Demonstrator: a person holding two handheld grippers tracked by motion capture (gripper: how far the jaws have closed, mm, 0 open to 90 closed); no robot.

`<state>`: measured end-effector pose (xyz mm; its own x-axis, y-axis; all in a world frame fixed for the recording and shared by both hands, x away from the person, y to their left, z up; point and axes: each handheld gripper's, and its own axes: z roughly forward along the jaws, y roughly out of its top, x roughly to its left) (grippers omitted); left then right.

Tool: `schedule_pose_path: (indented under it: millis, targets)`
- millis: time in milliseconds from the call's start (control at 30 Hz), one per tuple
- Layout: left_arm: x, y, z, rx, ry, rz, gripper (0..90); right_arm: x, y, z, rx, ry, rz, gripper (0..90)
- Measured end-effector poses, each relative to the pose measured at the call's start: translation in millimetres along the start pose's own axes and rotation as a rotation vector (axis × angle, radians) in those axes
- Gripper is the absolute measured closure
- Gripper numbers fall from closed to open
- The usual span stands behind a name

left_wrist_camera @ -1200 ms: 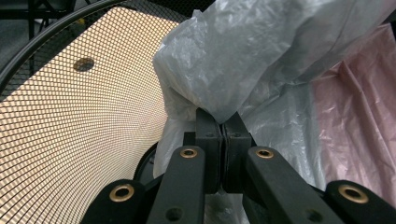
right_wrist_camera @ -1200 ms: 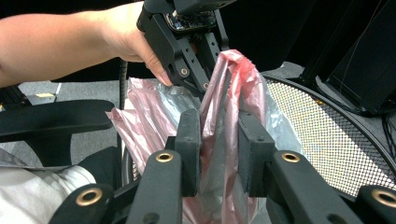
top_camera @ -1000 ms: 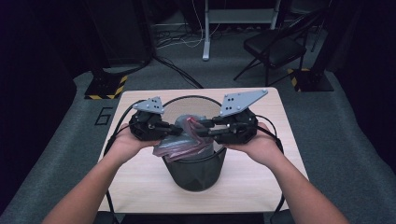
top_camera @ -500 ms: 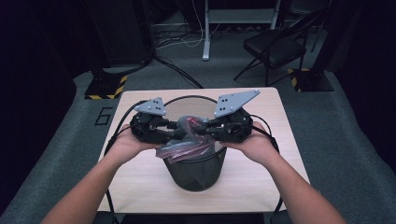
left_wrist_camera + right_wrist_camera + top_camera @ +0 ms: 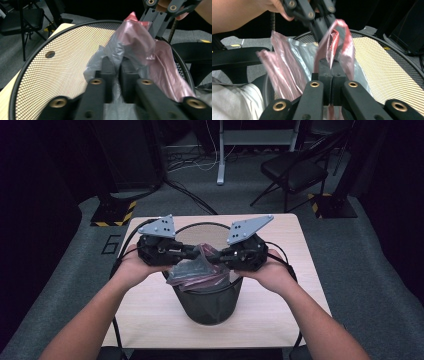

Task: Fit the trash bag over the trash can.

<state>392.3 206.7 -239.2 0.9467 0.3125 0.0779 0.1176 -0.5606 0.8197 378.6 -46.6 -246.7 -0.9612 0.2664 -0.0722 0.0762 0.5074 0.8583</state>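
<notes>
1. Left tool (image 5: 192,251) has its jaws clamped on a fold of the bag (image 5: 197,270); its own view shows grey and pink film pinched between the pads (image 5: 108,68). These jaws have just been closing, with film between them.
2. Right tool (image 5: 216,256) is pressed tight on another fold of the bag; in its own view the pads (image 5: 324,68) meet with pink film rising out of the seam.
3. Both tools meet tip to tip over the mouth of the bin (image 5: 210,297), above the bag.
4. The bag sits bunched in the top of the bin, partly draped over the near rim; how deep it hangs inside is hidden.
5. The bin stands near the middle of the desk (image 5: 145,315); its far inner mesh shows, while the tools and bag cover its near inner wall.
6. From above, the grey plates hide each tool's jaws, so the grip itself is hard to make out there.
7. The forearms are cut off at the bottom edge, and the cables trail off beneath them.
8. The film is blurred in the right gripper view.
</notes>
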Motion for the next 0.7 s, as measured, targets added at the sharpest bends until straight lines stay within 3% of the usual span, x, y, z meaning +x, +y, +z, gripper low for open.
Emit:
schedule_pose_path:
  millis: [33, 100, 200, 500, 700]
  targets:
    - [1.5, -0.6, -2.0, -0.004, 0.011, -0.002, 88.6, -1.1, -0.9, -0.9, -0.003, -0.005, 0.003, 89.2]
    - [5.2, -1.6, -5.9, -0.013, 0.024, -0.018, 89.5, -4.1, -3.2, -3.4, -0.006, -0.013, 0.004, 89.4]
    - [12.8, -4.5, -13.3, -0.012, 0.077, -0.037, 89.8, -8.7, -7.2, -9.1, -0.009, -0.032, 0.015, 89.4]
    - [47.1, -32.8, -55.5, -0.061, 0.218, -0.179, 89.9, -20.8, -23.8, -42.2, -0.013, -0.111, 0.049, 89.5]
    - [59.1, -56.9, -83.3, -0.085, 0.283, -0.269, 89.9, -25.9, -32.0, -69.6, -0.025, -0.175, 0.066, 89.5]
